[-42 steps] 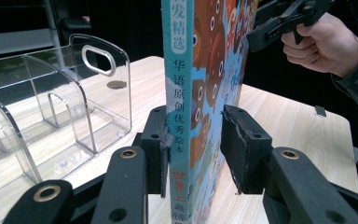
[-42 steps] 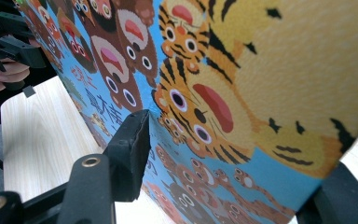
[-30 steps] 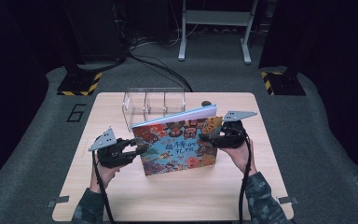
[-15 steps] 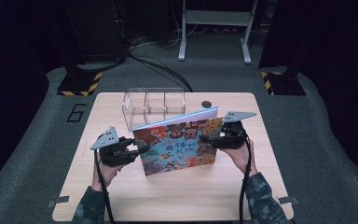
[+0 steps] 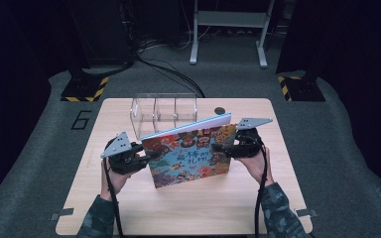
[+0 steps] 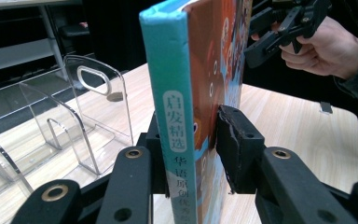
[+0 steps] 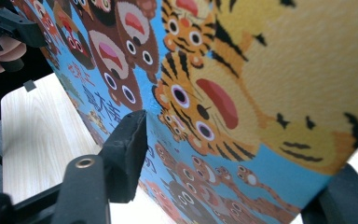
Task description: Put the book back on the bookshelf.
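The picture book (image 5: 188, 153) stood upright, lifted over the tabletop (image 5: 129, 208), just in front of the clear divider rack (image 5: 163, 111). The left hand-held gripper (image 5: 141, 158) clamped its spine; the right hand-held gripper (image 5: 223, 148) pinched the opposite edge. Shelving it in the rack seemingly remained, nothing blocking.

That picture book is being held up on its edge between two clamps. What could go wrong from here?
1. The left gripper pinches the picture book only at its spine edge; a thin grip like that might slip and let the book tip over.
2. The clear plastic book rack stands close behind; swinging the book back could knock or shove it.
3. The right gripper holds the opposite edge, so uneven pulling might bend or scuff the cover.
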### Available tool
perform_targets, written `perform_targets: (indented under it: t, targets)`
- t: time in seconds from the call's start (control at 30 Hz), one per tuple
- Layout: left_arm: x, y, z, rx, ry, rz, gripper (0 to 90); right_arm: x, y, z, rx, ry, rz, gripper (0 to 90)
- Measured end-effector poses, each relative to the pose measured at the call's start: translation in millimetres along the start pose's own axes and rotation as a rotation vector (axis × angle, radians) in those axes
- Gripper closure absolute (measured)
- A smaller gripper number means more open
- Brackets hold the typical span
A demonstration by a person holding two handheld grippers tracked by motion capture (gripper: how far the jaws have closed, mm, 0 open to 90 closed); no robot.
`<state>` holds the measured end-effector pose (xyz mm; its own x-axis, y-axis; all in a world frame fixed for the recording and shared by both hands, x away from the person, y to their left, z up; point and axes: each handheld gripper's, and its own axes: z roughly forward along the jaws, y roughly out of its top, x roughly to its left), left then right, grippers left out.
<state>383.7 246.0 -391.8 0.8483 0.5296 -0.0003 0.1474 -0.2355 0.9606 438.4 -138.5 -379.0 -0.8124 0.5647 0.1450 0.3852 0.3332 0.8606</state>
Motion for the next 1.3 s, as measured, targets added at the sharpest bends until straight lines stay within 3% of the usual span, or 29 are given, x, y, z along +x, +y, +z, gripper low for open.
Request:
perform_targets:
  t: [0.33, 0.67, 0.8, 0.93, 1.13, 1.3]
  targets:
    - [-0.7, 0.4, -1.6, 0.001, -0.043, 0.02, 71.6, -3.7, -2.2, -8.0, 0.003, -0.006, -0.002, 31.3]
    - [-1.6, 2.2, -2.8, 0.014, -0.077, 0.039, 76.9, -11.8, -1.2, -19.8, -0.032, -0.098, 0.027, 24.6]
    - [-1.1, 2.9, -2.9, 0.02, -0.081, 0.043, 77.3, -19.5, 1.8, -9.9, -0.004, -0.106, 0.055, 15.4]
    - [-0.5, 4.5, -3.0, 0.033, -0.086, 0.054, 77.4, -20.2, 3.4, 1.3, 0.011, -0.093, 0.061, 15.2]
    - [1.1, 7.1, -3.9, 0.057, -0.084, 0.068, 77.3, -14.5, 7.7, 6.9, -0.03, -0.08, 0.038, 22.7]
    - [-0.6, 6.7, -4.5, 0.058, -0.066, 0.051, 76.7, -11.1, 9.4, 7.7, -0.017, -0.106, 0.027, 24.8]
